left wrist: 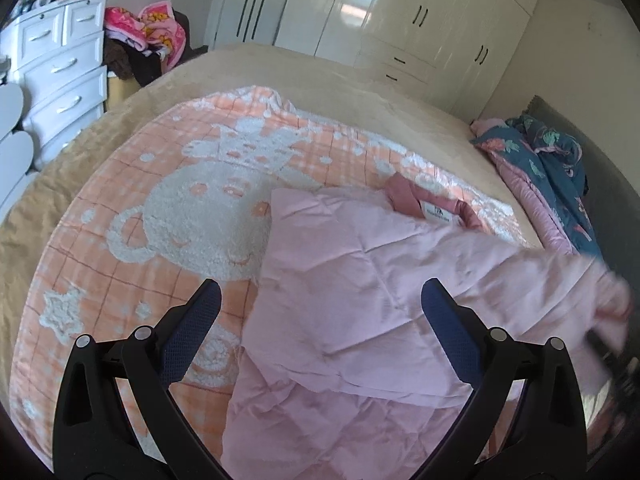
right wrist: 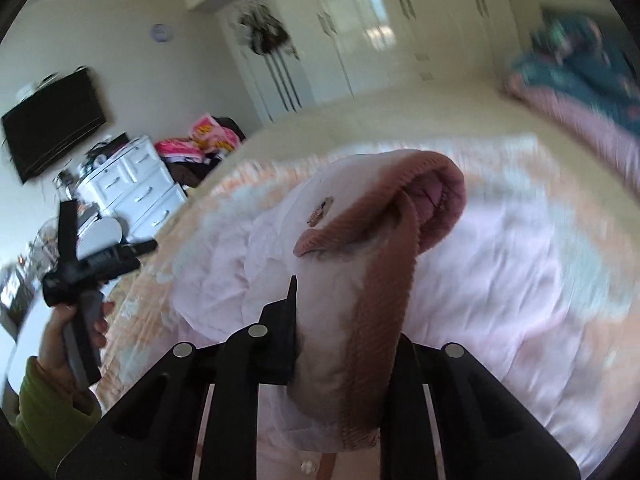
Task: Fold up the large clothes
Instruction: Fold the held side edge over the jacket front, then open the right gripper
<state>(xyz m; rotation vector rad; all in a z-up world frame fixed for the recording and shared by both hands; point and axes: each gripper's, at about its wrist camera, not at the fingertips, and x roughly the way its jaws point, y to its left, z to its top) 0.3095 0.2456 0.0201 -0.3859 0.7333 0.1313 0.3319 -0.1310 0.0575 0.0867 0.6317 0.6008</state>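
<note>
A: From the left wrist camera, where does the garment lie?

B: The pale pink quilted jacket (left wrist: pixel 360 280) is spread on the peach-and-white bear-patterned fleece blanket (left wrist: pixel 168 208) that covers the beige bed (left wrist: pixel 336 72). Its darker pink ribbed collar (left wrist: pixel 408 196), with a white label, points toward the tall glossy white wardrobe (left wrist: pixel 400 20). The left gripper (left wrist: pixel 320 320) hangs above the jacket's left half with its two blue-padded fingers (left wrist: pixel 192 332) wide apart, holding nothing.

A: And the right wrist camera?

B: The right gripper (right wrist: pixel 340 340) is closed tight on a sleeve (right wrist: pixel 340 300) of the same jacket, at its dusky pink ribbed cuff (right wrist: pixel 400 200), lifted clear of the bed. At far left the person's left hand (right wrist: pixel 72 336), in a green cuff, holds the other gripper off over the bed's edge.

A: How would you do this fold well?

B: I'd judge the sleeve should be carried across the body and laid flat before the grip lets go, with the free left gripper pinning the jacket's near side so the slippery quilting doesn't drag.

A: What can't you make out?

B: The right-hand view is badly motion-blurred, so the jacket's outline on the bed is vague. In the left view the lifted sleeve is a smear at the right edge, the right gripper is barely visible, and the hem is cut off below the fingers.
</note>
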